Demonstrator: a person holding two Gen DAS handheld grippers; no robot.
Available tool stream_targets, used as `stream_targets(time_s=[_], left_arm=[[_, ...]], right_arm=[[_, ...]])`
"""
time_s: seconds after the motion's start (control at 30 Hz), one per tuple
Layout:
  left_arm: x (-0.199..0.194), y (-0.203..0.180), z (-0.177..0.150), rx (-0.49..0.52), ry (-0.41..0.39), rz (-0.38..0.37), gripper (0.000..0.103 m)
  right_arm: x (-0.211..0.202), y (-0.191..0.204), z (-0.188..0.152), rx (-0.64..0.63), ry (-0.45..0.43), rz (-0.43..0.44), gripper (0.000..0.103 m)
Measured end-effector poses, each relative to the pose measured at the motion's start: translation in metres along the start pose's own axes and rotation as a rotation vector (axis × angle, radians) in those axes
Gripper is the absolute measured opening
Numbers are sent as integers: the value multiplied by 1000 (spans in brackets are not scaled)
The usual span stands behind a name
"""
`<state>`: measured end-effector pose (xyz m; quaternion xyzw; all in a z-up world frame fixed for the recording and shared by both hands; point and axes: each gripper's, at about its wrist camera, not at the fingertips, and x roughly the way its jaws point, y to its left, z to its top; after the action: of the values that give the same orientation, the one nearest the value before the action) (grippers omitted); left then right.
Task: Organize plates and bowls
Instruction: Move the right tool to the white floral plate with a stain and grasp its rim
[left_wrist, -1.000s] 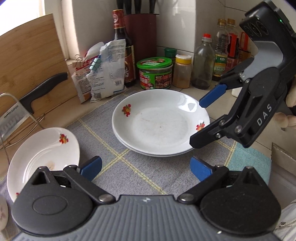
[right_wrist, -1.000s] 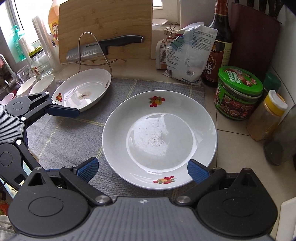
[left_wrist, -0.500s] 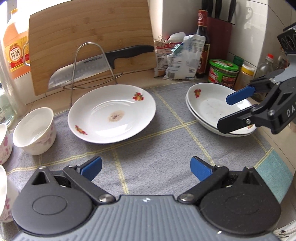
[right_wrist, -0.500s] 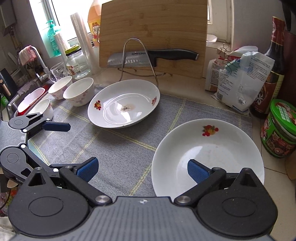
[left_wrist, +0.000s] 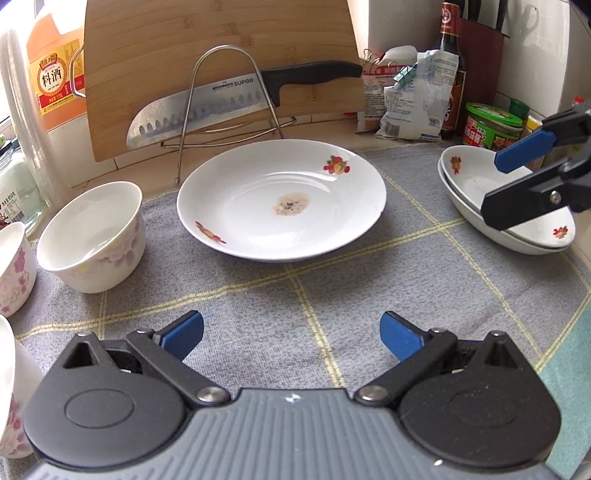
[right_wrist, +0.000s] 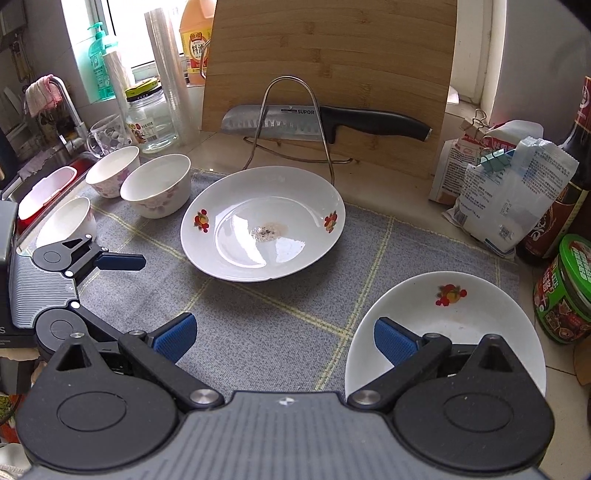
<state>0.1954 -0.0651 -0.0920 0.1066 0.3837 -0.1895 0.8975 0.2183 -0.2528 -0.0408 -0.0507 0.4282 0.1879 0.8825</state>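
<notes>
A white flowered plate (left_wrist: 280, 203) with a brown stain lies alone mid-mat; it also shows in the right wrist view (right_wrist: 263, 225). Two stacked plates (left_wrist: 476, 184) sit at the mat's right edge, seen close in the right wrist view (right_wrist: 454, 317). Several white flowered bowls (left_wrist: 92, 236) (right_wrist: 157, 190) stand at the left. My left gripper (left_wrist: 291, 334) is open and empty, above the mat in front of the single plate. My right gripper (right_wrist: 284, 334) is open and empty; its right finger is over the stack's rim.
A grey checked mat (left_wrist: 295, 295) covers the counter. A knife (left_wrist: 236, 101) rests on a wire stand against a bamboo cutting board (left_wrist: 221, 48). Food bags (right_wrist: 506, 184), a sauce bottle and a green-lidded jar (right_wrist: 565, 288) stand at the right. Jars, cups and a sink are at the left.
Both grippers have pulled back and swung left from the stacked plates. The single plate and the bowls have come into view. Both grippers stay open and empty.
</notes>
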Motion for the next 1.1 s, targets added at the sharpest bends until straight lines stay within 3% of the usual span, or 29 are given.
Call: stream_targets(time_s=[0.53,0.77,1.1], left_arm=[[26,6,7,-31,-1,-23,103],[31,8,13,-56,-2,-2,103],[32,8,12,-55,-19,-3,103]], right_arm=[[43,-3,29,9,39,-12,103],[72,-17,50,29,60,41,103],[123,-35,65,79,176,140,103]])
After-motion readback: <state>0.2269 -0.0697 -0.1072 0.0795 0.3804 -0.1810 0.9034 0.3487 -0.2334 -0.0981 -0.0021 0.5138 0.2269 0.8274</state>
